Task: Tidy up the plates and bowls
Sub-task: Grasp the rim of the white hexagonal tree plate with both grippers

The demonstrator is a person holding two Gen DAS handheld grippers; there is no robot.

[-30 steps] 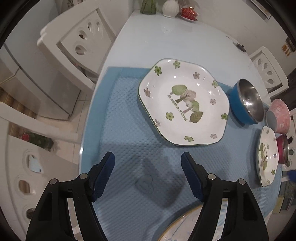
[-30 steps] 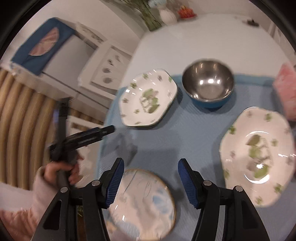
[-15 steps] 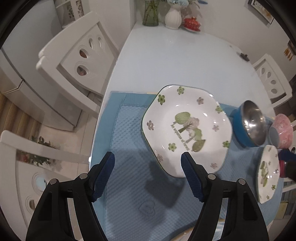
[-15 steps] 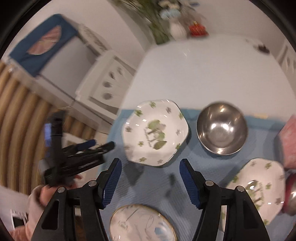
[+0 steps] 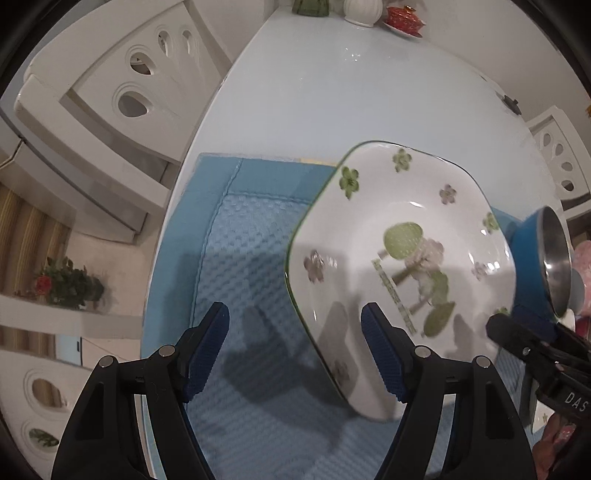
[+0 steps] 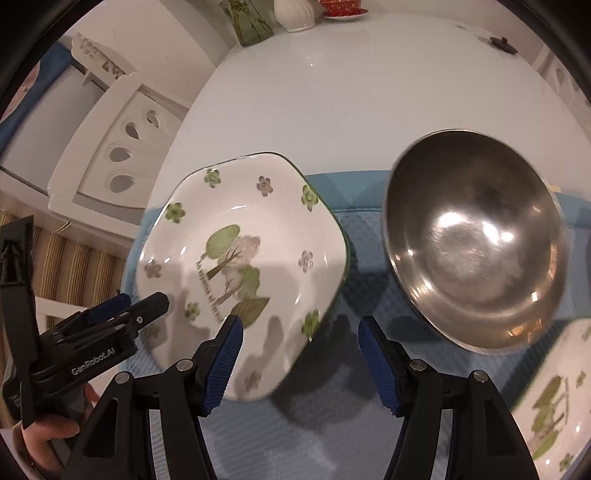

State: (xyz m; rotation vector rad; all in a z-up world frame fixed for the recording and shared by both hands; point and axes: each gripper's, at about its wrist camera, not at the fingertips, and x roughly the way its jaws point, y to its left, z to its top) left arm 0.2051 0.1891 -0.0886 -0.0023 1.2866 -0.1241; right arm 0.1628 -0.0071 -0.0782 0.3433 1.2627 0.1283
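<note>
2 jaws open; floral plate [image 5: 402,266] edge seemingly between left jaws.

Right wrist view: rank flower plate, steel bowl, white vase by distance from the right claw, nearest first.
From the right claw:
1. Flower plate, its near edge between the fingers, left of centre.
2. Steel bowl, beyond, to the right.
3. White vase, at the table's far end.

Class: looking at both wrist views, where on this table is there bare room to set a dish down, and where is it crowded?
Free: the bare white table beyond the blue mat, up to the vases; also the mat strip left of the flowered plate. Crowded: the mat's right side, where that plate, the steel bowl and a second flowered plate sit close together.
</note>
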